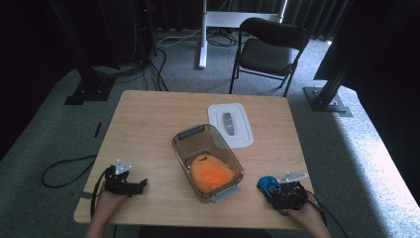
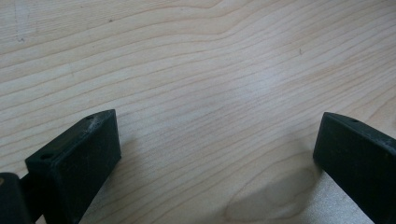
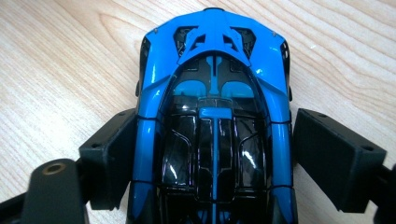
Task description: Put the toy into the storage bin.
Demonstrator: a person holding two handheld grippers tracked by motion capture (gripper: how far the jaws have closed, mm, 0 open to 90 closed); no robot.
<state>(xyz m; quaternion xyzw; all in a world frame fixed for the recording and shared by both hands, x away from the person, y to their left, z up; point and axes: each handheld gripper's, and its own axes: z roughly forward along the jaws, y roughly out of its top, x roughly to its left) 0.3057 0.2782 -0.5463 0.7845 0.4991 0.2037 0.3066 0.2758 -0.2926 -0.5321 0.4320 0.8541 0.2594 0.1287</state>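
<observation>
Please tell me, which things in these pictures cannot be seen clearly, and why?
- Blue toy car: its near end is cut off by the bottom edge of the right gripper view.
- Orange object in the container: too blurred in the high view to identify.
- Lid: its centre piece is too small.

Table (image 1: 148, 129): light wood, wavy grain. Toy car (image 3: 212, 116): bright blue body w/ glossy black canopy, blue centre stripe. Both grippers' jaws matte black; left gripper (image 2: 210, 158), right gripper (image 3: 205, 158). Container (image 1: 208, 161): smoky transparent brown, grey latches. Soft thing inside it (image 1: 212, 174): orange w/ small black mark. Lid (image 1: 230, 125): white, grey centre. Chair (image 1: 267, 49): black. Carpet (image 1: 59, 134): grey.
</observation>
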